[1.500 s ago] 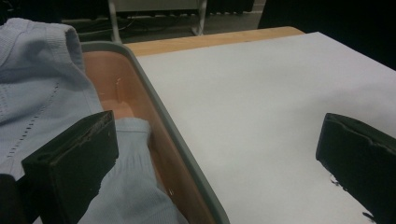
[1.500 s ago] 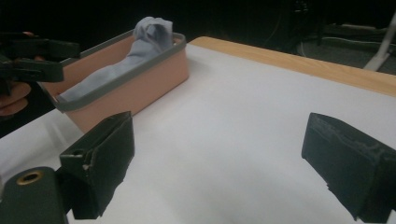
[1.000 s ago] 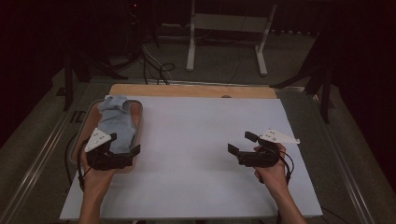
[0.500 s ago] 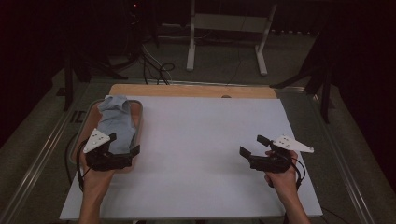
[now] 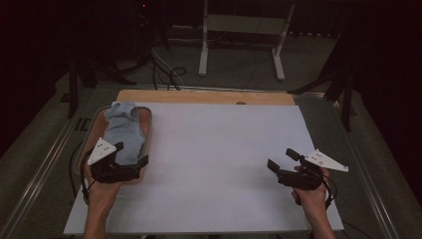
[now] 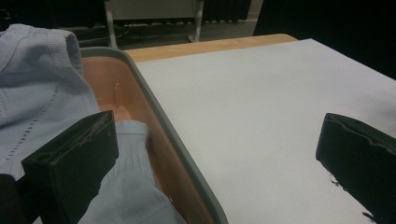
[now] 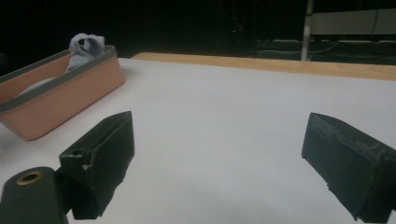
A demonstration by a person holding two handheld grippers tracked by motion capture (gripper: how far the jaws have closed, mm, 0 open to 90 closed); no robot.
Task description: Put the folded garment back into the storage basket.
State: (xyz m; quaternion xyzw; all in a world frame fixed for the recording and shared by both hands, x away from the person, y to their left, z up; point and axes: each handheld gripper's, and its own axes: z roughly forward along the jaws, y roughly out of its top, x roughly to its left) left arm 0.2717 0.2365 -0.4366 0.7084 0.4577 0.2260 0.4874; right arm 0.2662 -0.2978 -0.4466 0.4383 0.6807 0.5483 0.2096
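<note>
1. Since a second ago the right gripper (image 5: 282, 160) has shifted back toward the near right corner of the surface (image 5: 224, 149); the left gripper (image 5: 130, 154) has stayed put at the tray (image 5: 147, 130).
2. Right gripper: fingers (image 7: 100, 163) spread wide over bare white surface, pinching nothing.
3. Left gripper: fingers (image 6: 74, 163) spread wide, straddling the tray's near right rim, one finger over the cloth inside, the other out over the white surface. Nothing pinched.
4. Surface: white sheet over a wooden top; a strip of bare wood (image 5: 209, 96) shows along the far edge.
5. Room: dark; a white metal frame stand (image 5: 239, 40) on the floor beyond the surface, cables (image 5: 164, 69) trailing on the floor to its left.
6. Tray: salmon-coloured inside, grey rim, at the left side of the surface.
7. In the tray: light blue knit cloth (image 5: 124, 130), bunched, heaped above the rim at the far end.
</note>
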